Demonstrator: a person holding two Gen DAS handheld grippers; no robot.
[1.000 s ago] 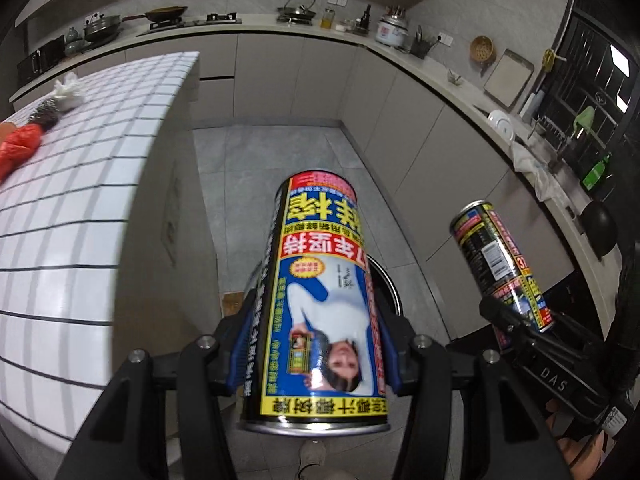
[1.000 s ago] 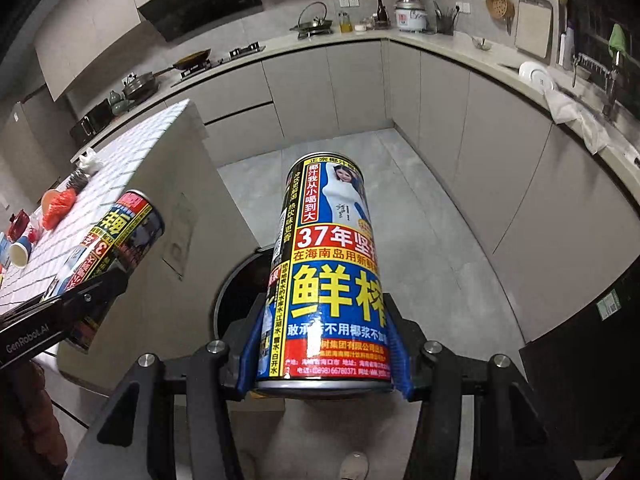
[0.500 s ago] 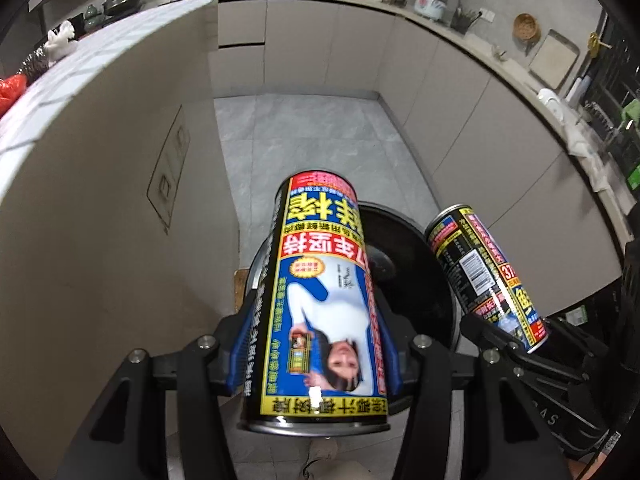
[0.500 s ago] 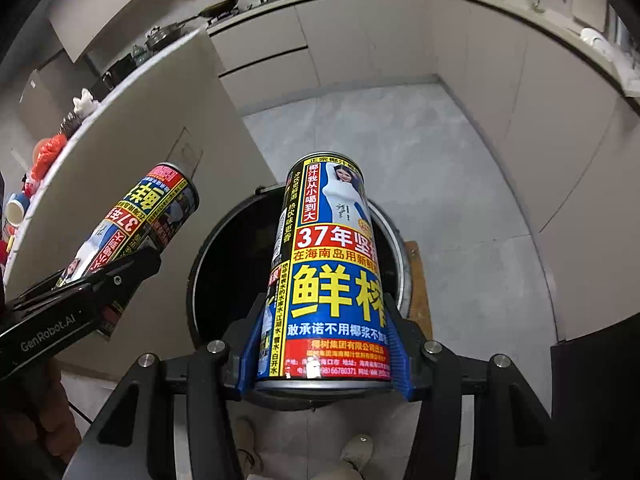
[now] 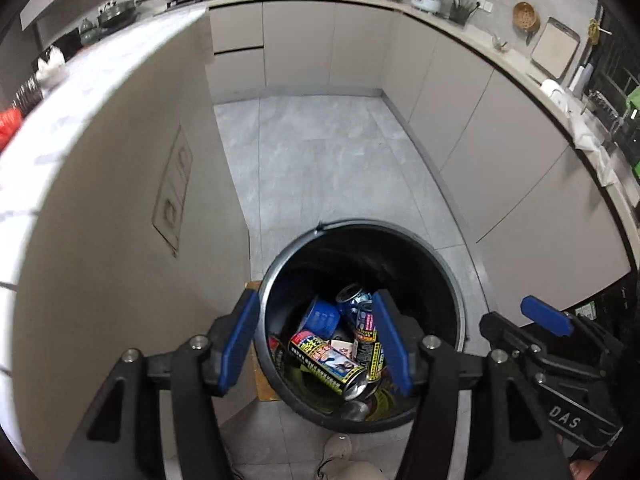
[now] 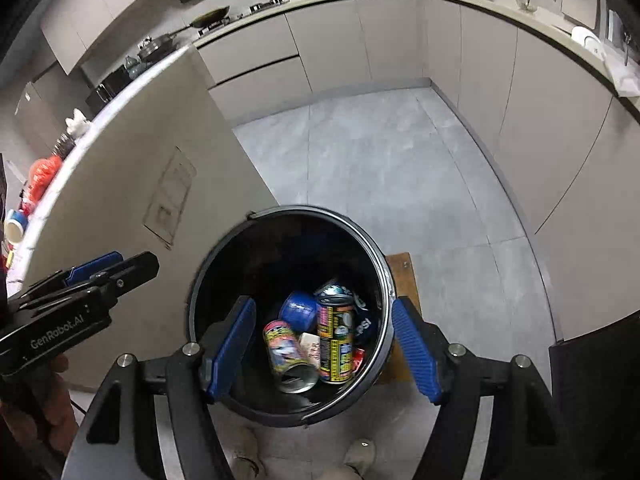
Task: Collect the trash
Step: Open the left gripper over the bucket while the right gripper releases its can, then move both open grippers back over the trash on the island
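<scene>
A black round trash bin (image 5: 450,280) (image 6: 208,264) stands on the floor below both grippers. Several drink cans lie inside it, among them a yellow-and-black can (image 5: 326,362) (image 6: 335,340) and a blue can (image 5: 323,318) (image 6: 298,311). My left gripper (image 5: 314,344) hangs over the bin's left part, its jaws opening with nothing between the blue pads. My right gripper (image 6: 324,348) hangs over the bin too, jaws opening and empty. Each gripper shows at the edge of the other's view: the right gripper (image 5: 546,316) and the left gripper (image 6: 96,266).
A beige kitchen island (image 5: 120,216) with a white tiled top rises close on the left. Grey cabinets (image 5: 500,152) curve along the back and right, with cookware on the counter. A wooden board (image 6: 402,276) lies under the bin. The person's shoes (image 6: 358,454) show below.
Both grippers held a yellow-and-black can; both have let go, and the cans now lie in the bin. Both grippers sank toward the bin, which looms larger.
</scene>
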